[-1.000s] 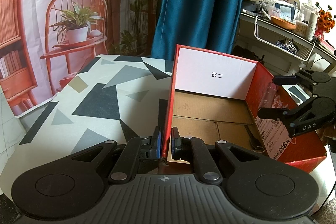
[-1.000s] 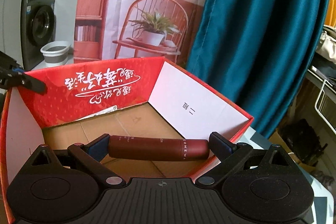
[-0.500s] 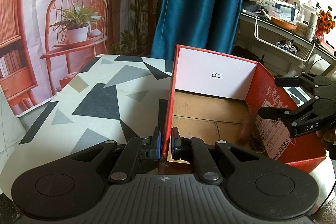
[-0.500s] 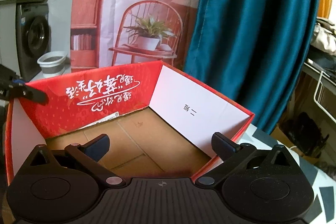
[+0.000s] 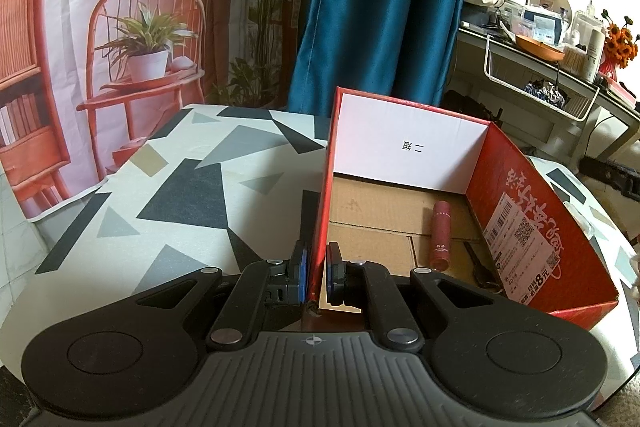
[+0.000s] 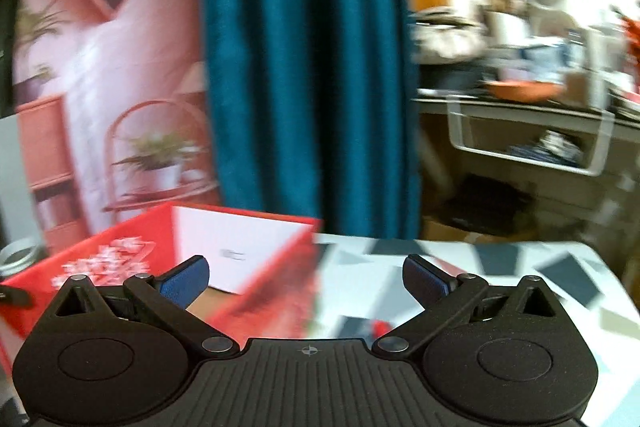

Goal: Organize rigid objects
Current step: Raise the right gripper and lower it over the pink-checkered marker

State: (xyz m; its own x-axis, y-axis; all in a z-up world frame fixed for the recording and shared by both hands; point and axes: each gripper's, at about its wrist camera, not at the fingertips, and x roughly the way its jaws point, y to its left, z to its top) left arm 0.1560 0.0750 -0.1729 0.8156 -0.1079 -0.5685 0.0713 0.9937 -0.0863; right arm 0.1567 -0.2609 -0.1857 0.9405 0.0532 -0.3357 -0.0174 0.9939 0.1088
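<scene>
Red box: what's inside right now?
On the box floor: a red tube and a dark key-like item beside it. The near corner is hidden behind the left claw.

— What's the left gripper (image 5: 314, 277) looking like?
— Matte black, showing blue pads, silver screws and two round discs on a ribbed grey base.
— And the right gripper (image 6: 306, 277)?
— It's wearing the same black links and blue pads.
</scene>
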